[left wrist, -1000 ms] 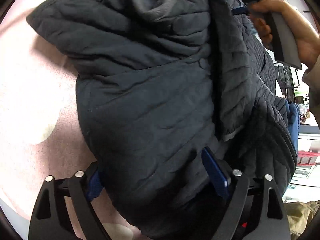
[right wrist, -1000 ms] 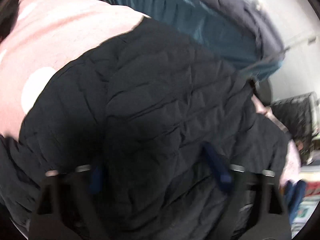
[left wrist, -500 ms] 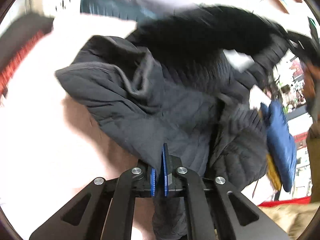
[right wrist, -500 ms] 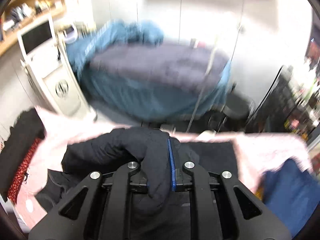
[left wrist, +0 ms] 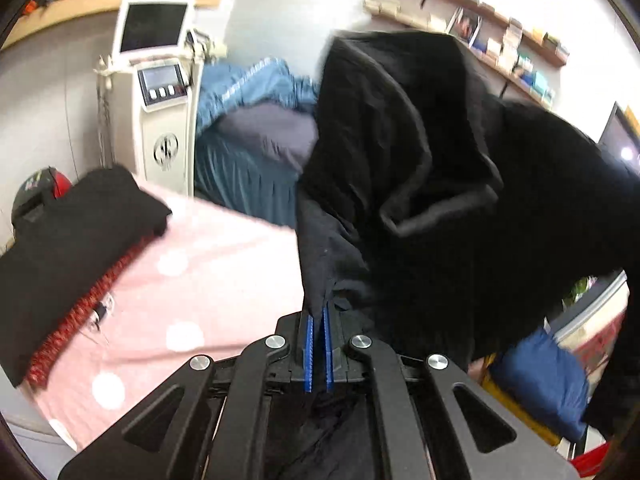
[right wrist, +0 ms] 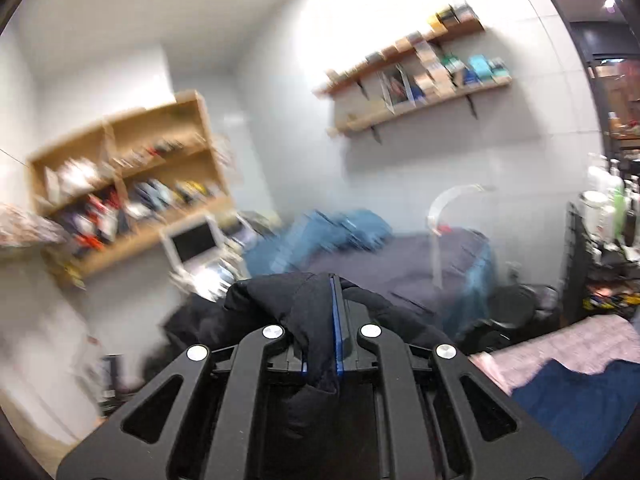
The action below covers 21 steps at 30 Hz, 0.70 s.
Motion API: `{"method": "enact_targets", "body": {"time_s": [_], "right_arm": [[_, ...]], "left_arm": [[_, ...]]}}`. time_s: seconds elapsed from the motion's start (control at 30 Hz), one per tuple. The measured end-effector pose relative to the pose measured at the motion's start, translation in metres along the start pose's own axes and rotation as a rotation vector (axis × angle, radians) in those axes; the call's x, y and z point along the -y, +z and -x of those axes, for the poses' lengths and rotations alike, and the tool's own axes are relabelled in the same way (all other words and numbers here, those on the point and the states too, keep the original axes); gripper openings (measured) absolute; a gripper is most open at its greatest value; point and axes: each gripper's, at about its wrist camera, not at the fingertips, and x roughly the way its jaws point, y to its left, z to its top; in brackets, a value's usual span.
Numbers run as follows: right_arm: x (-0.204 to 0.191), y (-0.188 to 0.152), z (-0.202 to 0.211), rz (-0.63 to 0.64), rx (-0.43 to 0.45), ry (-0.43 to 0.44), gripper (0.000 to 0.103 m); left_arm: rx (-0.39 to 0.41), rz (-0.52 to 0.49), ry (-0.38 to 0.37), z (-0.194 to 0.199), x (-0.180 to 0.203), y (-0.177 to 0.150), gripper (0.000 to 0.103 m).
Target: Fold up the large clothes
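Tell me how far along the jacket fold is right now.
Done: a folded black garment already sits on the pink dotted cover. In hand: both the left gripper and right gripper are shut on the dark jacket, which hangs lifted and bunched. Left: lay it flat and make every fold.

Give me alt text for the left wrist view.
The left gripper is shut on an edge of the dark quilted jacket, which hangs lifted above the pink polka-dot bedspread. A folded black garment lies at left; a white machine with a screen stands behind.
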Motion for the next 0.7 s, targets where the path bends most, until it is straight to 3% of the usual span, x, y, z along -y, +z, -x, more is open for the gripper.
{"method": "enact_targets", "body": {"time_s": [0.27,0.37,0.47,0.53,0.6,0.63,0.7], "right_arm": [[-0.040,0.034,0.129,-0.119,0.210,0.362,0.009],[-0.032,0.033,0.153,-0.208,0.264,0.416,0.009],[-0.008,0.027,0.162,-0.269,0.283,0.331,0.009],[0.017,0.017,0.150,-0.315,0.264,0.165,0.009],[0.043,0.006,0.126,-0.350,0.198,-0.007,0.009],[0.060,-0.004,0.109,-0.393,0.146,-0.076,0.009],[0.100,-0.028,0.069,-0.500,0.026,-0.216,0.009]], "left_arm": [[0.340,-0.096,0.048,0.110,0.044,0.072,0.004],[0.435,-0.153,0.075,0.149,0.051,0.093,0.004],[0.440,-0.173,0.062,0.148,0.055,0.110,0.004],[0.393,-0.175,0.035,0.125,0.054,0.121,0.004],[0.282,-0.128,-0.046,0.079,0.049,0.129,0.004],[0.186,-0.107,-0.092,0.038,0.052,0.131,0.004],[0.072,-0.129,-0.075,-0.023,0.056,0.124,0.005]]}}
